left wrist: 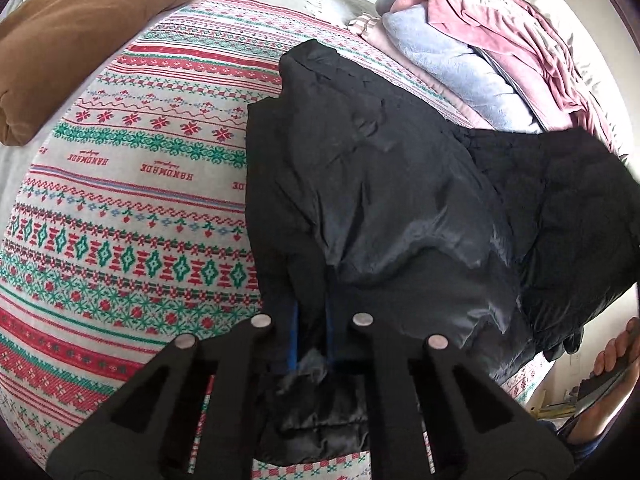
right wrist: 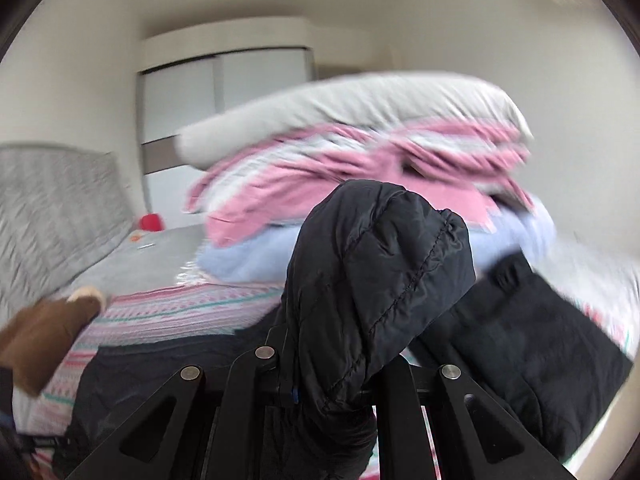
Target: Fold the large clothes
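Fabric is sitting between the blue pads of the left claw (left wrist: pixel 312 344), which is pinching the near hem of the black puffer jacket (left wrist: pixel 380 208) at the bed's front edge. The right claw (right wrist: pixel 320 392) is pressed together on another quilted fold of the same jacket, holding it lifted so it is bulging up in front of its lens. The jacket is lying on the patterned bedspread (left wrist: pixel 120 208), its long axis running away from the left claw toward the far side of the bed, with the bulk spilling off toward the right. A judgement: the coming fold is turning on carrying the lifted part across that axis, and the right claw, already holding raised cloth, is the better placed hand. A brown cushion (left wrist: pixel 80 40) is resting well apart on the left. A heap of pink and pale blue bedding (left wrist: pixel 460 60) is crowding the far end, just beside the jacket's top, limiting room there.
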